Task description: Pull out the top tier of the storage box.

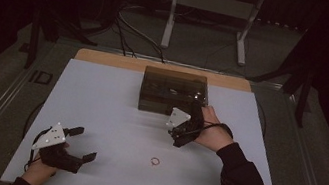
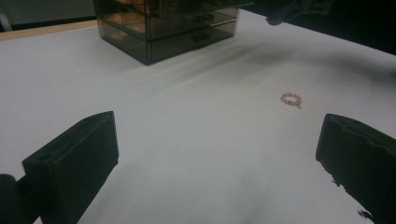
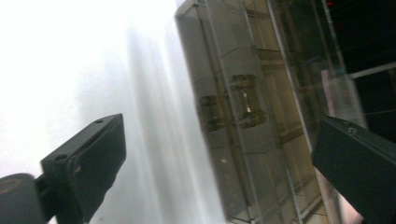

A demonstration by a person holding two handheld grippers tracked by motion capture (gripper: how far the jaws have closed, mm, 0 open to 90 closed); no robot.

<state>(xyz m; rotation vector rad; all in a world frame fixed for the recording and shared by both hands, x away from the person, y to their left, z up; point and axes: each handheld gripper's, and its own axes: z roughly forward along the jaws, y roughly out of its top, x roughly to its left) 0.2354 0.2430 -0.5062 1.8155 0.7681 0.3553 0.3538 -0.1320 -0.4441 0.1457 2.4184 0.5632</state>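
**Two open grippers, one ring on the table**

Two grippers are held apart for separate jobs. The right gripper (image 1: 180, 135) is turned toward the drawer box (image 1: 173, 92) (its handles face the jaws), jaws spread wide with nothing between them. The left gripper (image 1: 81, 143) rests at the near corner, jaws equally wide and empty. The ring (image 1: 155, 161) lies loose on the table (image 1: 114, 109), between both grippers, likely awaiting pickup.

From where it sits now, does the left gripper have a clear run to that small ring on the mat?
Probably yes. The left gripper has its jaws wide open and the ring lies on bare mat ahead of them, nothing between. The right gripper is off by the drawer box.
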